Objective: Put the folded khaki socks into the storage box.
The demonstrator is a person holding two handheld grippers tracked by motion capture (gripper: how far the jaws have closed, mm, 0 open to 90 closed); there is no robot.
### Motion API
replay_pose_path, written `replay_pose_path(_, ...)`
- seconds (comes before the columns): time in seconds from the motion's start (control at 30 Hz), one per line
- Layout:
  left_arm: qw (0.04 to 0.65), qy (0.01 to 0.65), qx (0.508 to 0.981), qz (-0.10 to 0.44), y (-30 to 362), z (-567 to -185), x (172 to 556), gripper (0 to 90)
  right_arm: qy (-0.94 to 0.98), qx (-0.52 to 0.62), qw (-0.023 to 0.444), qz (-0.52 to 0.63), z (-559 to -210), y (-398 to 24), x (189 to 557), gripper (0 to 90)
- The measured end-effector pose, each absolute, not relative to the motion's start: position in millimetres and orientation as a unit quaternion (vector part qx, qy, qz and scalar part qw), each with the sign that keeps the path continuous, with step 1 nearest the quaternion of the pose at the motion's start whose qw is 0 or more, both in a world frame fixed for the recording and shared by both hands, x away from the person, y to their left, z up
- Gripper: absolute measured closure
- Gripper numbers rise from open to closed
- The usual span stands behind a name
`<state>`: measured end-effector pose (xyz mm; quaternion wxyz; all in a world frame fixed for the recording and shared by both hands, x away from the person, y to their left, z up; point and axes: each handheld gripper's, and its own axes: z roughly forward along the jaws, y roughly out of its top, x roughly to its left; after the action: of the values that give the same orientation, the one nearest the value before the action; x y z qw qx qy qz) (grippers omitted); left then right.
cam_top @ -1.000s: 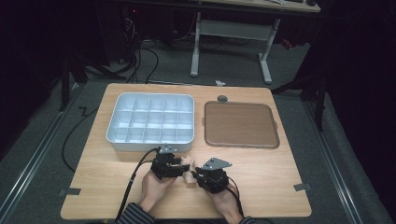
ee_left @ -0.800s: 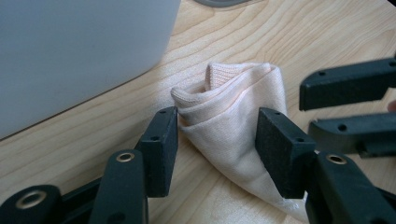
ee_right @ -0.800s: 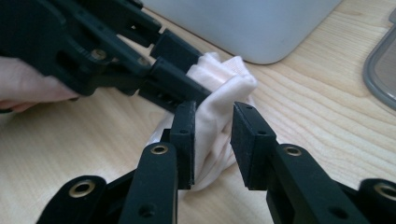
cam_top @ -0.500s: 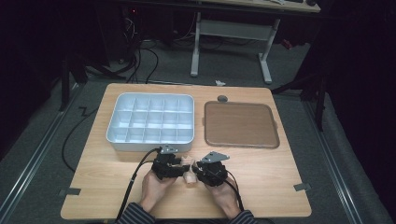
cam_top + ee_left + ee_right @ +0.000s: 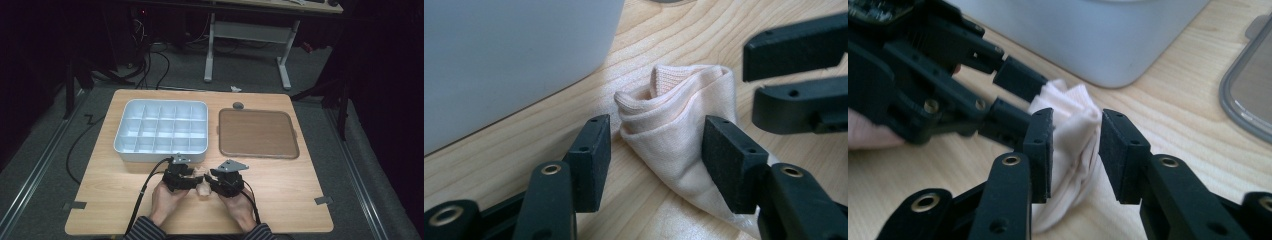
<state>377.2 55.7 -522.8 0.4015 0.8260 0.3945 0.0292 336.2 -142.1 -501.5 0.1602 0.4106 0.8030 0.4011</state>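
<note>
Folding work near table's front edge: small pale peach knit cloth (image 5: 676,135), bunched, ribbed hem showing at top, lies on light wooden table (image 5: 300,200) just in front of white plastic compartment box (image 5: 162,131); brown tray with grey rim (image 5: 257,134) to box's right. Left gripper (image 5: 656,150) and right gripper (image 5: 1075,150) meet over cloth from opposite sides, probably to shape fold. Both jaw pairs spread, just been opening; cloth sits between them, left pair's right pad touching or nearly, right pair's pads seem clear of it

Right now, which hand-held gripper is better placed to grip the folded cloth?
Probably the right hand-held gripper: its jaws closely straddle the cloth. The left hand-held gripper stands wider, one pad clear of it.
</note>
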Motion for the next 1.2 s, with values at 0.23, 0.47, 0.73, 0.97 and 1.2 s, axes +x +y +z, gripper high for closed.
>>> replay_pose_path(0.23,0.397,0.391,0.830,0.032,56,-523,377,45.6,0.807,0.421,0.152,0.385,-503,-136,348,63.1)
replay_pose_path(0.47,0.392,0.391,0.832,0.032,57,-523,378,44.5,0.809,0.430,0.143,0.375,-512,-139,356,62.8)
replay_pose_path(0.73,0.393,0.385,0.834,0.038,57,-525,382,45.3,0.809,0.430,0.138,0.376,-518,-144,357,62.2)
replay_pose_path(0.97,0.392,0.391,0.832,0.037,59,-523,386,46.2,0.811,0.423,0.140,0.379,-522,-143,358,62.4)
replay_pose_path(1.2,0.436,0.361,0.823,0.041,60,-507,370,41.1,0.803,0.430,0.135,0.389,-519,-142,359,64.4)
